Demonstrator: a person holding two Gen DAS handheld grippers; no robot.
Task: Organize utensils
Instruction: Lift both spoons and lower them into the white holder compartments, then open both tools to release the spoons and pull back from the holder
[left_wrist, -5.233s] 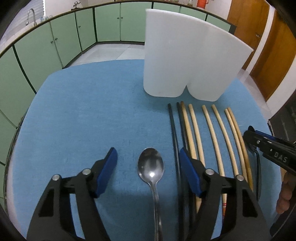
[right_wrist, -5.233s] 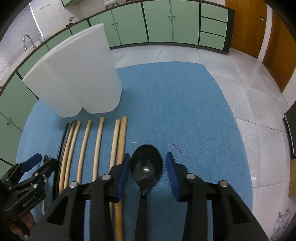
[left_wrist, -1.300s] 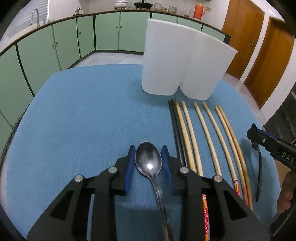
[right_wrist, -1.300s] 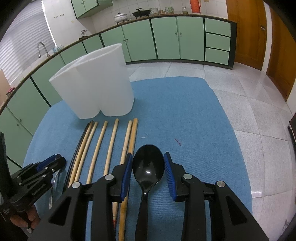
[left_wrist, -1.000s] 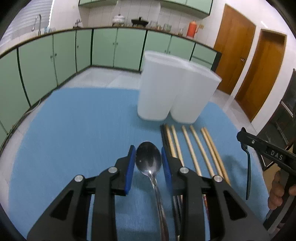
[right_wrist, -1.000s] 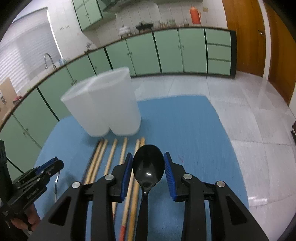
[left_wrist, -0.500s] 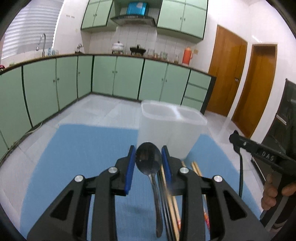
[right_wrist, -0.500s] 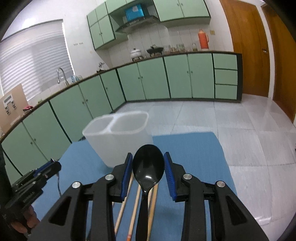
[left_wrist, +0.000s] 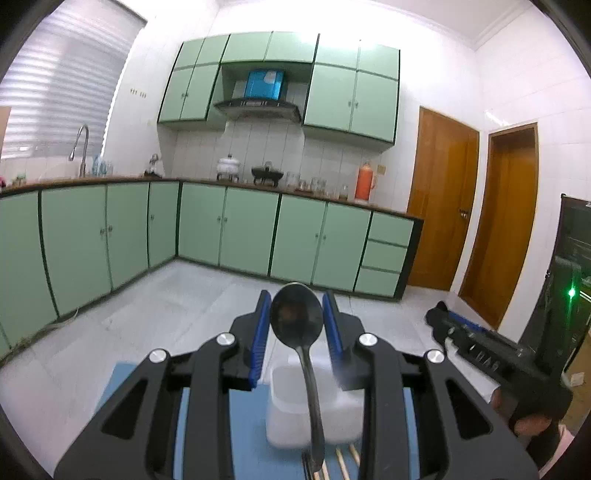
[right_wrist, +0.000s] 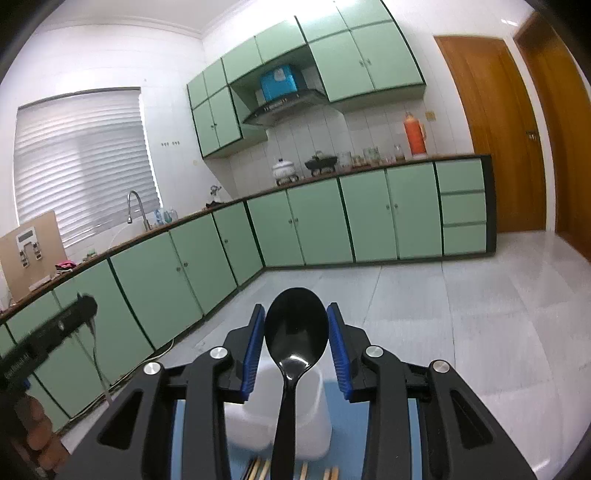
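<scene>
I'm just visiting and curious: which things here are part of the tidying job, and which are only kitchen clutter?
Part of the job:
- metal spoon in left tool
- black spoon in right tool
- white holder
- chopsticks

Just around:
- red thermos
- white pot
- faucet

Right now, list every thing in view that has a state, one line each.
left gripper: jaws shut on the metal spoon, raised.
metal spoon: gripped at the bowl, off the table.
right gripper: jaws shut on the black spoon, raised.
black spoon: gripped at the bowl, lifted.
white holder: upright on the blue mat.
chopsticks: lying flat.
</scene>
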